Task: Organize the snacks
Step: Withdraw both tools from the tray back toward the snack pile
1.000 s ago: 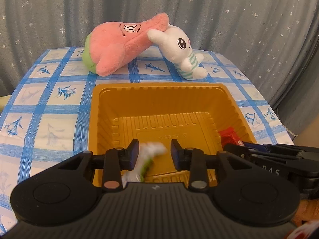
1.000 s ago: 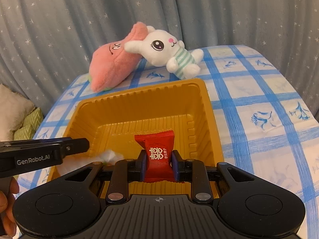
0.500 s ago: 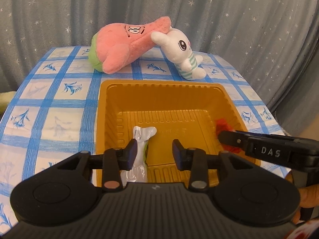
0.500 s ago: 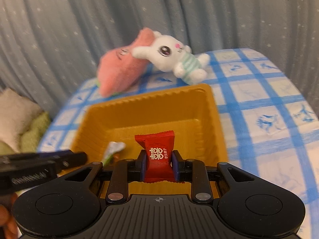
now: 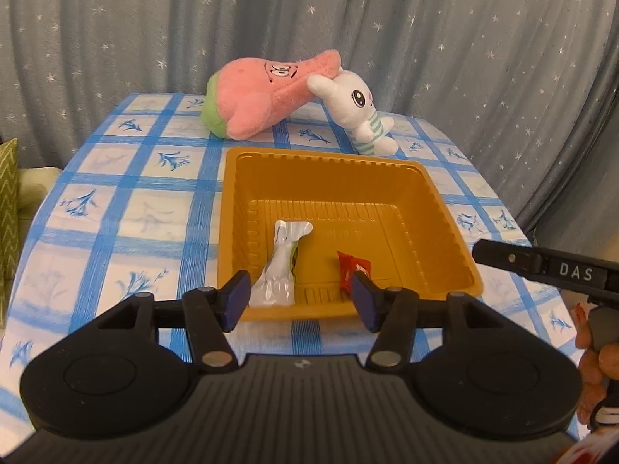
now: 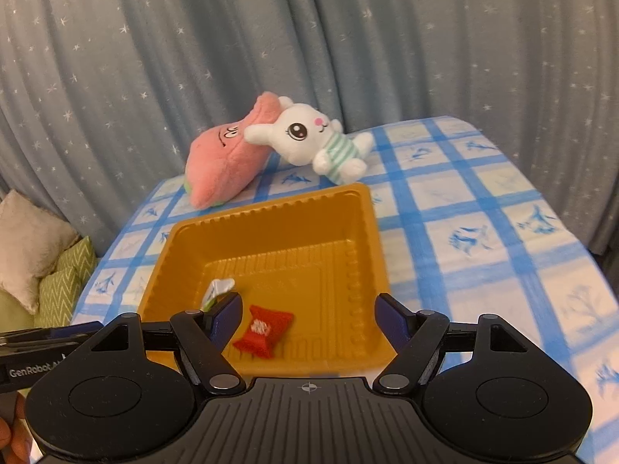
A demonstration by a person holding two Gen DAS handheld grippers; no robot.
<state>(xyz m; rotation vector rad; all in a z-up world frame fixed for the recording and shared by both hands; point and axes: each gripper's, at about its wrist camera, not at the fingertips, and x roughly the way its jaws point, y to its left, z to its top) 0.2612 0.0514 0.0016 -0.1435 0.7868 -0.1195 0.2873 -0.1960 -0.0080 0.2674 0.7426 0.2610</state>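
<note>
Orange plastic tray [image 5: 445, 208] sits mid-table on the blue-check cloth [image 5: 127, 208], and both snacks lie inside it on the floor, near the front wall. White snack [image 5: 279, 266] lies lengthwise at the left, twisted end pointing back. Red snack [image 6: 264, 330] lies flat to its right, apart from it and not touching. Tray makes sense as the collection bin: raised walls keep loose wrappers from sliding off the cloth.

Left gripper [image 5: 300, 299] has its jaws spread wide, nothing between them, hanging above and just short of the front rim; the white snack shows between the pads but lies loose in the tray. Right gripper [image 6: 309, 315] is likewise spread wide and holding nothing; the red snack lies below it near the left pad, free. Both tools sit clear of the tray, which fits a drop just completed and no grasp under way.

Pink plush [image 5: 267, 96] and bunny plush [image 6: 313, 137] lean on each other at the far edge of the table, behind the tray, not in it. They look like clutter rather than snacks, so probably to be left alone. Cushions [image 6: 42, 255] lie off the table to the left.

Judgement: visible snacks are all binned. A red-white scrap at the bottom right corner of the left view might be another snack; too cut off to tell.
</note>
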